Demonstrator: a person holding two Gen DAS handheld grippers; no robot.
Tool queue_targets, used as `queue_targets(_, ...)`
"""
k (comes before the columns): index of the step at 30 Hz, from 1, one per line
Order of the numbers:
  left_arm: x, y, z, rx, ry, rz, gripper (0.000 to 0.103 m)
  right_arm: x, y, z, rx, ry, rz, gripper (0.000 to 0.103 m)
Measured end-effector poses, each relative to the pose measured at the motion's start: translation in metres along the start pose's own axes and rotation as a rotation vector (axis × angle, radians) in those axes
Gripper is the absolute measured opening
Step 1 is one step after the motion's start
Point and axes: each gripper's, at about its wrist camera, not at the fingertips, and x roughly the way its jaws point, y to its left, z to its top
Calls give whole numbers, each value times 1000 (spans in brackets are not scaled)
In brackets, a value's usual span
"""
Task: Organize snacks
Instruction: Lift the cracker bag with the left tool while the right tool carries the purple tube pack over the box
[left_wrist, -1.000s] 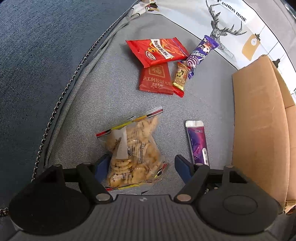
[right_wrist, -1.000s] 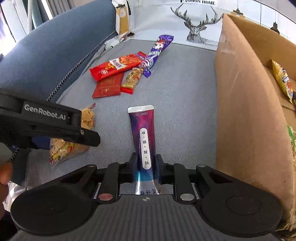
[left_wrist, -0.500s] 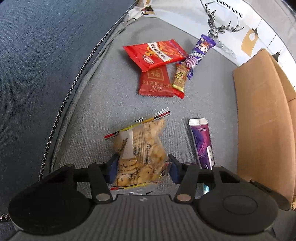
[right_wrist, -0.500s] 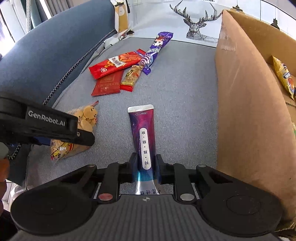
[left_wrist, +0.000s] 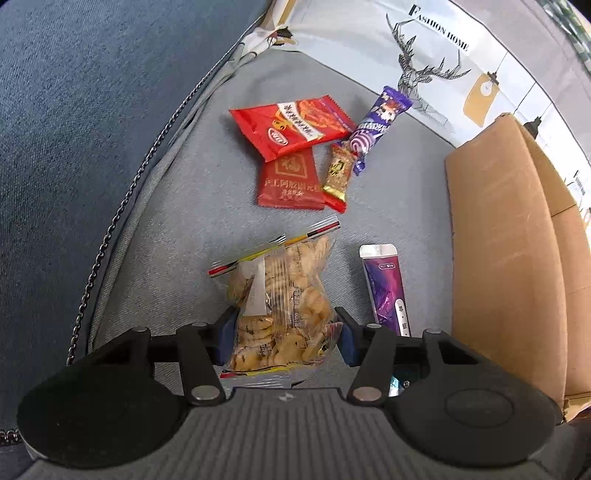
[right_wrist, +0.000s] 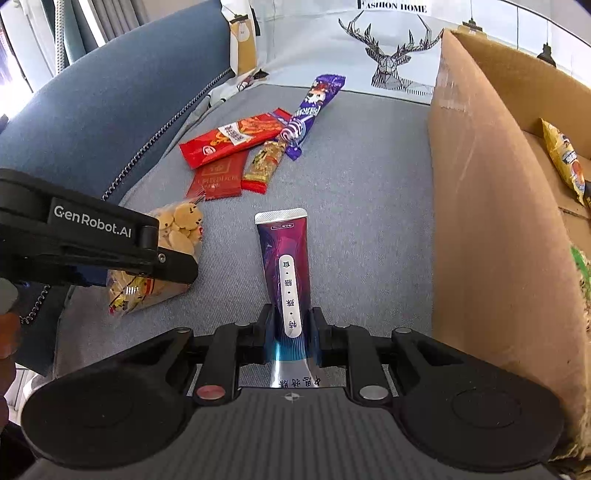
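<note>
The left gripper (left_wrist: 282, 338) clamps a cookie bag (left_wrist: 280, 299) on the sofa seat (left_wrist: 192, 206); the right gripper (right_wrist: 291, 338) pinches a purple tube (right_wrist: 286, 266) beside the box (right_wrist: 491, 221). Farther off, four snacks (left_wrist: 295, 147) lie clustered

Both grippers (left_wrist: 282, 338) (right_wrist: 291, 334) clamped, level.

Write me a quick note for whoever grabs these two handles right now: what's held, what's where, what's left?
Left tool: shut on the biscuit bag, on the sofa.
Right tool: shut on the purple tube, also down on the sofa.
Done: a yellow packet lies in the box.
Left: box both held snacks, then the red pack, dark red sachet, gold bar and purple bar.
</note>
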Motion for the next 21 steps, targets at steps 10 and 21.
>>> queue_targets(10, -11, -3, 3, -12, -62, -62, 59, -19, 1, 6, -3, -81, 18, 20)
queue_targets(21, -42, -18, 11, 36, -267, -96, 59, -59, -14, 19, 18, -260, 64, 20)
